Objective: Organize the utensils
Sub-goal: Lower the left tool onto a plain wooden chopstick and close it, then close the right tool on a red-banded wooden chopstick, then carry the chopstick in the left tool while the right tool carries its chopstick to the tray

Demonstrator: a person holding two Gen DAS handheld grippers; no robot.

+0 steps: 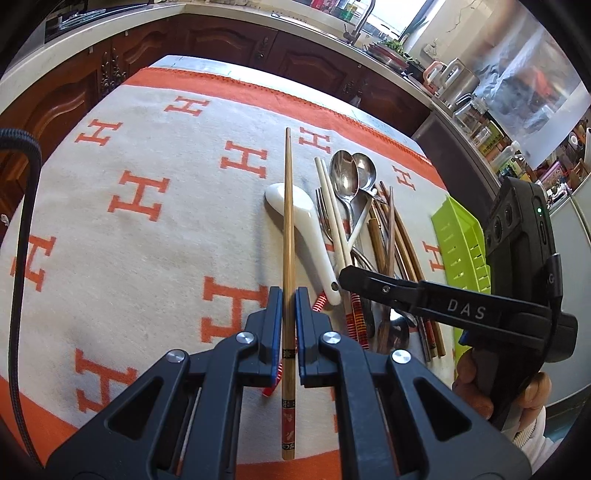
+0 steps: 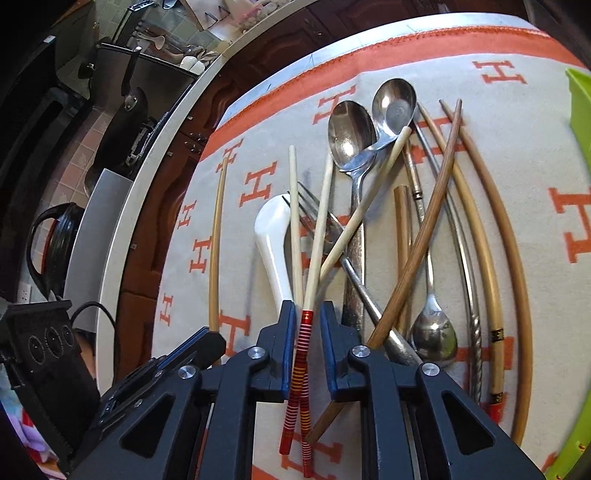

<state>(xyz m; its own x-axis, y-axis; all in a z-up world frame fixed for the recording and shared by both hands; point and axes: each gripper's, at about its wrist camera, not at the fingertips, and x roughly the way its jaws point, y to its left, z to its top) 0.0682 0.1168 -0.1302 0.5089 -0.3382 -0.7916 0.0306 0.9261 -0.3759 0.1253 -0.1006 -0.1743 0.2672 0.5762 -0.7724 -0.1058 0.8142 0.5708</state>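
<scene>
Gripping bamboo chopstick (image 1: 288, 236), left gripper (image 1: 288, 325) jaws closed; right gripper (image 2: 307, 354) jaws part-open straddling red-striped chopstick (image 2: 303, 354).

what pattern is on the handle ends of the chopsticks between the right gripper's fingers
Red with thin white and yellow stripes on the striped chopsticks, clearest in the right wrist view.

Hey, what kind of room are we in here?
Most likely a home kitchen: a faucet rises above the counter, dark wood cabinets run beneath it, and pots sit on the stove side.
</scene>
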